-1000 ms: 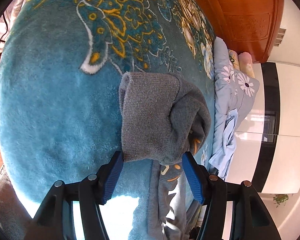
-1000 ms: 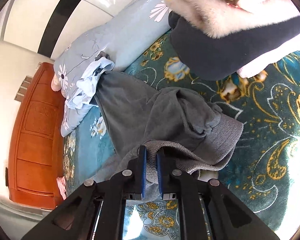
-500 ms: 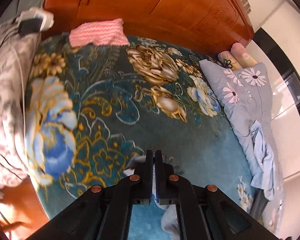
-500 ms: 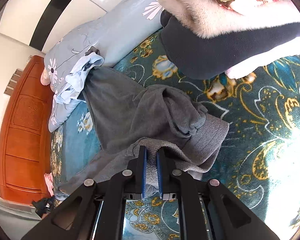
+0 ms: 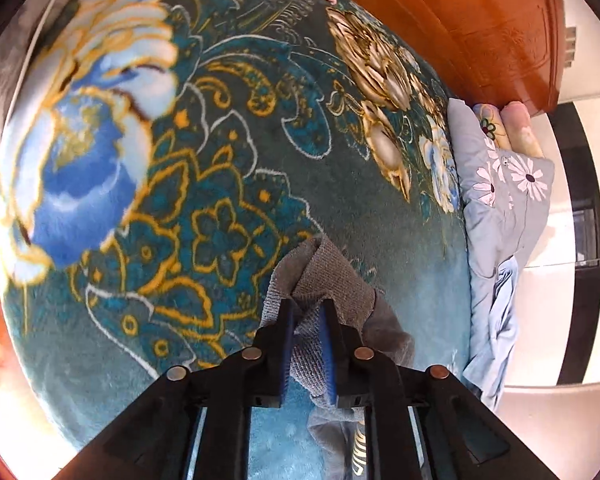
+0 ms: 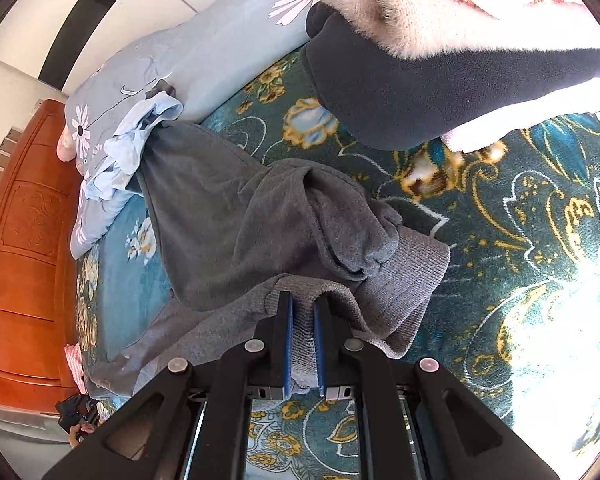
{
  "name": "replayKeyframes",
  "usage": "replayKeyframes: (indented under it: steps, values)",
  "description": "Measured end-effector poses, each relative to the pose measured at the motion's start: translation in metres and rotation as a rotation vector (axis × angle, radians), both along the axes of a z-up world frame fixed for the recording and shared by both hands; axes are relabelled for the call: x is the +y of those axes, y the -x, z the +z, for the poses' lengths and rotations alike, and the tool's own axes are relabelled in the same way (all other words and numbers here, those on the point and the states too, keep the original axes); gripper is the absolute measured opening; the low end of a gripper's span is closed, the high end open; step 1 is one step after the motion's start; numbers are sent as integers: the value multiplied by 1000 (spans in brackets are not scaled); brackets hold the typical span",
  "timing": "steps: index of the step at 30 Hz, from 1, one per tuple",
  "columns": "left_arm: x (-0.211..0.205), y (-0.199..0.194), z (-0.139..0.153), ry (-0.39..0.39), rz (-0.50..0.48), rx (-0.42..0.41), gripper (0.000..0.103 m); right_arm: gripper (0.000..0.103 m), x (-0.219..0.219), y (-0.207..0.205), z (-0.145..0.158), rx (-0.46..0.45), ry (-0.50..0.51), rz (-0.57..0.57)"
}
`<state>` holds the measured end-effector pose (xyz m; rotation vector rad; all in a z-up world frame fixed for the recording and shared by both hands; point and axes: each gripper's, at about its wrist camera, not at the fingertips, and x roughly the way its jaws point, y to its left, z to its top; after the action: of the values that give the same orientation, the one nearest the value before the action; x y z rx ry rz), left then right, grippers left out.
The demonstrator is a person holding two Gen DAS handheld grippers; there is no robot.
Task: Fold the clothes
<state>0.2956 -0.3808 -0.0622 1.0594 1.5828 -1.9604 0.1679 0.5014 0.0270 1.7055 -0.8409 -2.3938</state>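
From the left wrist view I see my left gripper (image 5: pixel 306 312) clamped on the ribbed hem of the grey sweatshirt (image 5: pixel 324 280) at lower centre, over the teal floral blanket (image 5: pixel 228 128), while my right gripper (image 6: pixel 301 300) pinches another ribbed edge, the garment crumpled across mid-frame.

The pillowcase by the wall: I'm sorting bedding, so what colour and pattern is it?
The pillowcase is pale blue with white daisy-like flowers, clearest in the right wrist view.
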Motion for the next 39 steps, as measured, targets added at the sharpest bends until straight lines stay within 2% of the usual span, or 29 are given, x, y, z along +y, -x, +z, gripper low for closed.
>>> replayKeyframes:
  steps: [1, 3, 5, 9, 13, 14, 15, 16, 17, 20, 23, 27, 31, 36, 37, 39]
  values:
    - [2, -5, -1, -25, 14, 25, 34, 10, 0, 1, 0, -1, 0, -1]
    - [7, -14, -1, -73, 50, 81, 52, 10, -1, 3, 1, 2, -6, 2]
    - [11, -19, -1, -100, 85, 107, 60, 10, -3, 5, 5, 11, -13, 15]
    - [14, -4, -5, -85, 50, 70, 62, 9, -7, 7, 10, 20, -24, 39]
    - [12, 7, -8, -49, 55, 30, 58, 10, -7, 4, 11, 18, -7, 33]
    - [11, 9, -7, -39, 56, 27, 49, 10, -6, 3, 12, 21, 0, 32]
    - [10, 12, -5, -12, 46, 13, 31, 9, -5, 2, 13, 24, 8, 32]
    - [9, 15, -2, 18, 32, -5, 18, 9, -5, 2, 16, 31, 15, 33]
    - [8, 18, 3, 53, 14, -21, 10, 9, -4, 1, 18, 38, 22, 35]
    - [4, 25, 30, 126, -38, 16, 10, 8, -3, 2, 30, 69, 53, 34]
    - [-9, 43, 62, 226, -69, 20, 10, 8, -9, 20, 52, 129, 22, 73]
    - [-14, 72, 60, 270, -120, -74, 10, 8, -29, 73, 43, 110, -61, 77]
    - [-11, 73, 34, 216, -112, -113, 10, 8, -61, 107, 9, 15, -187, 142]
    - [-7, 63, 15, 171, -94, -110, 10, 12, -71, 105, 16, 67, -228, 215]
    - [-8, 62, 14, 164, -88, -105, 10, 14, -68, 100, 22, 87, -234, 209]
    - [-8, 61, 13, 159, -83, -96, 10, 34, -61, 88, 35, 124, -219, 185]
